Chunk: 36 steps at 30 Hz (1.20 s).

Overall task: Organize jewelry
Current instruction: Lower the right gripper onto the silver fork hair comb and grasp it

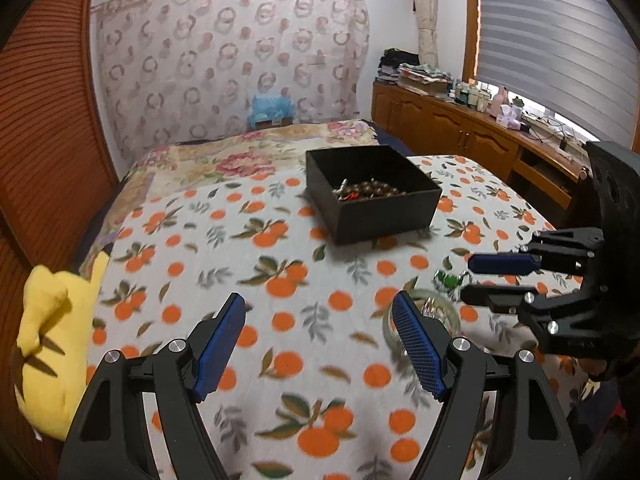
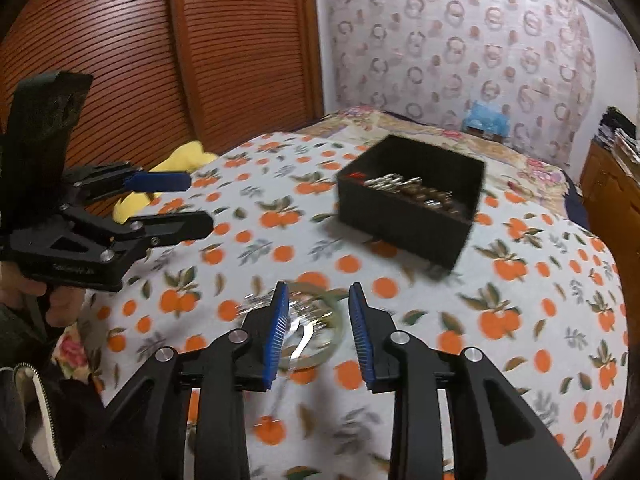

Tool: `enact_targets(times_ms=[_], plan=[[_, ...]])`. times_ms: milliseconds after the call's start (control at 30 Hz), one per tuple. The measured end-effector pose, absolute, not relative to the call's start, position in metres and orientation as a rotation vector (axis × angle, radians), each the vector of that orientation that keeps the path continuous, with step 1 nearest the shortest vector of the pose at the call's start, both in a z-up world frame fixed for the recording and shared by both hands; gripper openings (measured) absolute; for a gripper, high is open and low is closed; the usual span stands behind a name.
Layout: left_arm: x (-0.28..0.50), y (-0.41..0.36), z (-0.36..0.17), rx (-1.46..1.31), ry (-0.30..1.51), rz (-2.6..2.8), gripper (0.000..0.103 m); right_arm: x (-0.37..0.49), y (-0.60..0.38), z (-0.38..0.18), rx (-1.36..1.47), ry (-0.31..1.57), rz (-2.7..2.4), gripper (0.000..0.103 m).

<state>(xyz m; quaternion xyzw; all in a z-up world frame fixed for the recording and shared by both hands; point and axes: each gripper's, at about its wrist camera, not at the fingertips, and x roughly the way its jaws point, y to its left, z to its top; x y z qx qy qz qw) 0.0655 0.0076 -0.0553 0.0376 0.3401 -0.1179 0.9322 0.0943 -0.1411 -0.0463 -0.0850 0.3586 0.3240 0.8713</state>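
Both tongs hung empty over the orange-print blanket (image 1: 304, 320).
Left gripper (image 1: 320, 320) gaped wide; right gripper (image 2: 319, 308) stood narrower above the glass dish (image 2: 320, 344), near the black box (image 2: 412, 204).

Here's the bed (image 1: 224, 168), spread with a white blanket (image 1: 248, 264) printed in oranges over a floral quilt. On the blanket's far side sits an open black box (image 1: 384, 220) with beaded jewelry (image 1: 368, 191) heaped inside. Nearer, a small glass dish (image 2: 320, 332) rests on the blanket, a green trinket (image 1: 450, 280) just beyond it. A yellow plush toy (image 1: 52, 340) lies at the left edge.
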Motion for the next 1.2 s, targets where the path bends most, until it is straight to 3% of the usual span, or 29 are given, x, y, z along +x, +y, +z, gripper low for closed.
enact_targets(times_ms=[133,333,433,1000,1133,1200], plan=[[0.058,0.018,-0.061,0.050,0.709,-0.236,0.073,0.082,-0.126,-0.056,-0.208,0.782,0.715,0.035],[0.052,0.028,-0.068,0.027,0.733,-0.222,0.073,0.073,-0.112,-0.068,-0.274,0.808,0.719,0.052],[0.051,0.030,-0.072,0.020,0.742,-0.218,0.073,0.068,-0.109,-0.072,-0.322,0.804,0.701,0.055],[0.050,0.023,-0.079,0.013,0.753,-0.236,0.073,0.069,-0.109,-0.083,-0.426,0.789,0.605,0.055],[0.050,0.022,-0.079,0.012,0.752,-0.237,0.073,0.071,-0.114,-0.081,-0.413,0.783,0.599,0.040],[0.050,0.021,-0.079,0.009,0.753,-0.241,0.073,0.073,-0.118,-0.079,-0.397,0.783,0.600,0.039]])
